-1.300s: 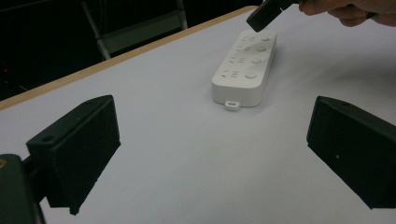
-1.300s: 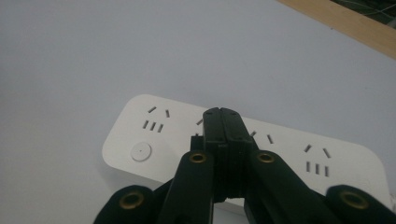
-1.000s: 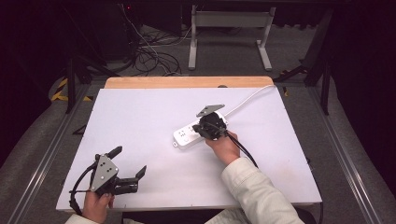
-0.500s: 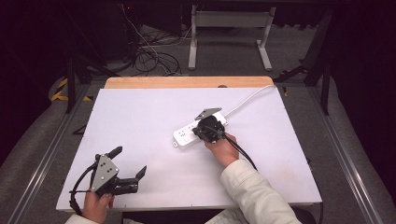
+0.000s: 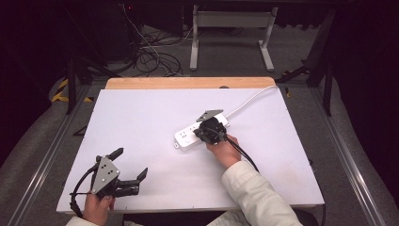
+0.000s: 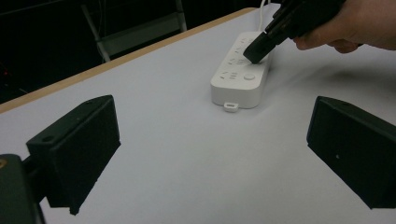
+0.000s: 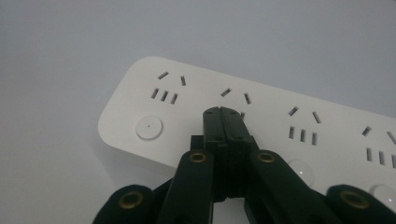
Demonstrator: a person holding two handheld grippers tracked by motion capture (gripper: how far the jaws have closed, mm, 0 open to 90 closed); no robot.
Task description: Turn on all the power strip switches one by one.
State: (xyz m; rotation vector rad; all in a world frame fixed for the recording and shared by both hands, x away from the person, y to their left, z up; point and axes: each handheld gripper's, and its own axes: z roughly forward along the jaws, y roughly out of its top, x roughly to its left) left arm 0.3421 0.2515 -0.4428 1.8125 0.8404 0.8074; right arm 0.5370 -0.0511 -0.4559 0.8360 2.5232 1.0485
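A white power strip [image 5: 187, 137] lies near the middle of the white table [image 5: 141, 117], its white cable [image 5: 249, 100] running to the far right edge. My right gripper [image 5: 203, 133] is shut with nothing between its jaws. Its joined tips [image 7: 223, 113] point down onto the strip's top face [image 7: 280, 116], at the second socket from the round button [image 7: 149, 127]. Whether they touch the plastic I cannot tell. The left gripper view shows that same tip [image 6: 257, 50] above the strip [image 6: 238, 77]. My left gripper [image 5: 129, 163] is held low over the front left of the table, open and empty [image 6: 210, 140].
A wooden strip [image 5: 188, 83] edges the table's far side. Beyond it the floor holds tangled cables [image 5: 150, 56] and a metal stand [image 5: 230, 33]. Metal rails [image 5: 42, 165] run along both sides of the table.
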